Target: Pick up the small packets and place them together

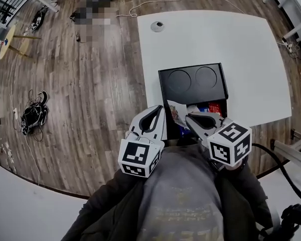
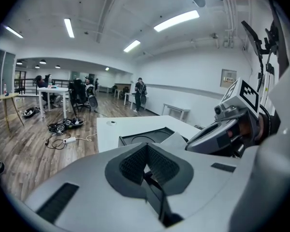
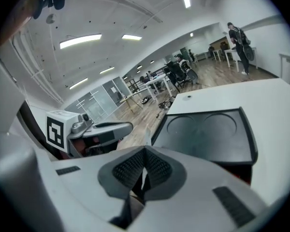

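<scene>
A black tray (image 1: 193, 82) with two round recesses lies on the white table (image 1: 241, 49), close to the near edge. At its near end lie small packets, a red one (image 1: 214, 107) among them. My right gripper (image 1: 187, 116) hovers over that end, shut on a thin silvery packet (image 1: 174, 110), which the right gripper view shows edge-on above the pads. In the left gripper view the same packet (image 2: 178, 139) stands just right of my left gripper (image 2: 146, 146). The left gripper (image 1: 161, 108) is shut with nothing in it, off the table's left edge beside the tray.
A round grommet (image 1: 157, 26) sits at the table's far left corner. Cables (image 1: 32, 115) lie on the wooden floor to the left. Desks, chairs and people stand far off in the room. The person's body fills the bottom of the head view.
</scene>
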### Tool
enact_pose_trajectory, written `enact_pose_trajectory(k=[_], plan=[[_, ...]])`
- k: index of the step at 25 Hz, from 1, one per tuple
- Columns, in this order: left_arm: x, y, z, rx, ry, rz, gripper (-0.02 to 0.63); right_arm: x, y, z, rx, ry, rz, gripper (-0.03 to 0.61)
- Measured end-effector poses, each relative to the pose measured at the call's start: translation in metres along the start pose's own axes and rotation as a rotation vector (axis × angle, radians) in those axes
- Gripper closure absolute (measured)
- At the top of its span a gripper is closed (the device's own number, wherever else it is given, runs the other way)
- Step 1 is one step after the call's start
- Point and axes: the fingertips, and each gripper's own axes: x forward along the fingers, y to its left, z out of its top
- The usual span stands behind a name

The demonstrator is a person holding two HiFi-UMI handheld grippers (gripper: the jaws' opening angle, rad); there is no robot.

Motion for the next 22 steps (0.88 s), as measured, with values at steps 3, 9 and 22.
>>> enact_pose_trajectory(k=[3,9,22], plan=[[-0.004,0.010,0.006,0.003,-0.017,0.021,0.611,0.000,-0.001,0.020,-0.022,-0.035,-0.003,0.574],[0.000,0.024,0.017,-0.007,-0.038,0.053,0.611,0.005,-0.017,0.056,-0.037,-0.073,-0.005,0.574],[0.022,0.050,0.010,-0.055,0.017,0.093,0.611,0.043,-0.077,0.072,0.044,-0.024,-0.034,0.574]])
